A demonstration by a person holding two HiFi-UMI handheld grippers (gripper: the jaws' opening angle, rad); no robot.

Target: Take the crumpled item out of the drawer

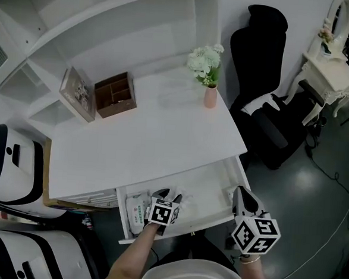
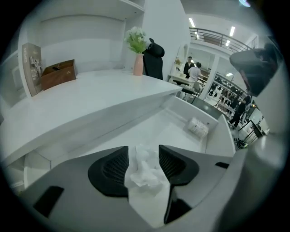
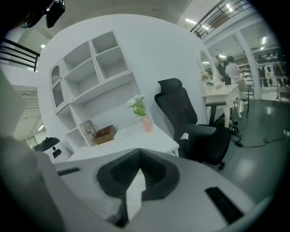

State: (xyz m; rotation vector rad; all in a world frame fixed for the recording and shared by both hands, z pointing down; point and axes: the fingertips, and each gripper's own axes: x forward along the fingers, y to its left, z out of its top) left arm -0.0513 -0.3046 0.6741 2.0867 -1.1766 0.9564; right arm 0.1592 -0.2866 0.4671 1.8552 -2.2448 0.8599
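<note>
The drawer [image 1: 217, 174] under the white desk [image 1: 157, 135] stands pulled out. My left gripper [image 1: 169, 197] reaches down into it, at its middle. A crumpled white paper [image 2: 144, 168] sits between the left gripper's [image 2: 143, 159] pads and touches both, so the gripper is shut on it. The same paper [image 1: 181, 197] shows as a pale wad at the fingertips in the head view. My right gripper [image 1: 246, 202] hovers by the drawer's right front corner. In its own view the right gripper [image 3: 138, 166] is shut with nothing held.
A flat wipes packet [image 1: 136, 211] lies at the drawer's left end and a small white bundle [image 2: 198, 127] at its right end. On the desk stand a brown organiser [image 1: 115, 94], a photo frame [image 1: 77, 93] and a flower vase [image 1: 209, 90]. A black chair [image 1: 265, 115] stands to the right.
</note>
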